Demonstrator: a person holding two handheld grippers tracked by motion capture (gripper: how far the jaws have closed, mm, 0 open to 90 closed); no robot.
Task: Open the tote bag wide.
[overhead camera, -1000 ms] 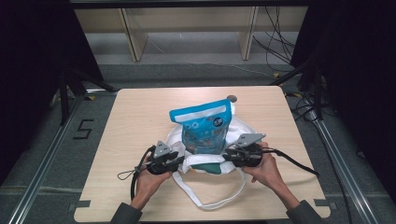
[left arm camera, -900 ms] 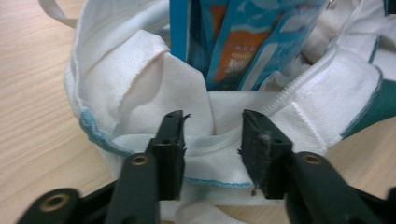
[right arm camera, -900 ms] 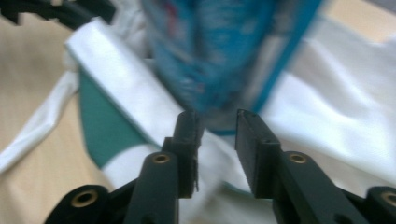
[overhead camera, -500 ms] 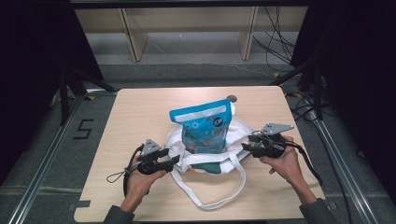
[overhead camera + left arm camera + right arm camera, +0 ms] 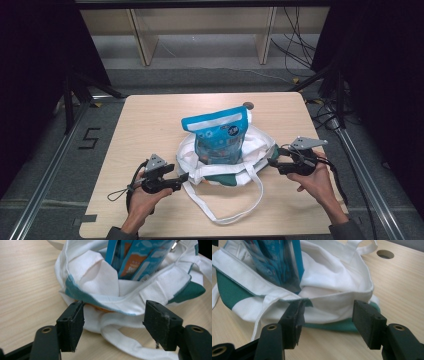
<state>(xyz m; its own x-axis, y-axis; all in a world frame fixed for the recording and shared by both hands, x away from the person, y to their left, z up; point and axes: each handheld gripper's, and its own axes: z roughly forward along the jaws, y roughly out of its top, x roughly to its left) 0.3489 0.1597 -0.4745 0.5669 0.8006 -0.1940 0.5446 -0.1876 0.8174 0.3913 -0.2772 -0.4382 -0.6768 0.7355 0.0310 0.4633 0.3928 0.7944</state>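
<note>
Light wooden table (image 5: 150, 120) with a white-and-green tote bag (image 5: 260, 150) slumped at its middle.

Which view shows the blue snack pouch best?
The high view: the blue pouch stands whole and upright in the white bag, its top clear of the rim. The left gripper view catches just its lower part above the cloth; the right gripper view shows one cropped side.

A light wooden table (image 5: 150, 115) stands on grey floor (image 5: 210, 80), pale shelving (image 5: 200, 25) behind, dark surroundings.
</note>
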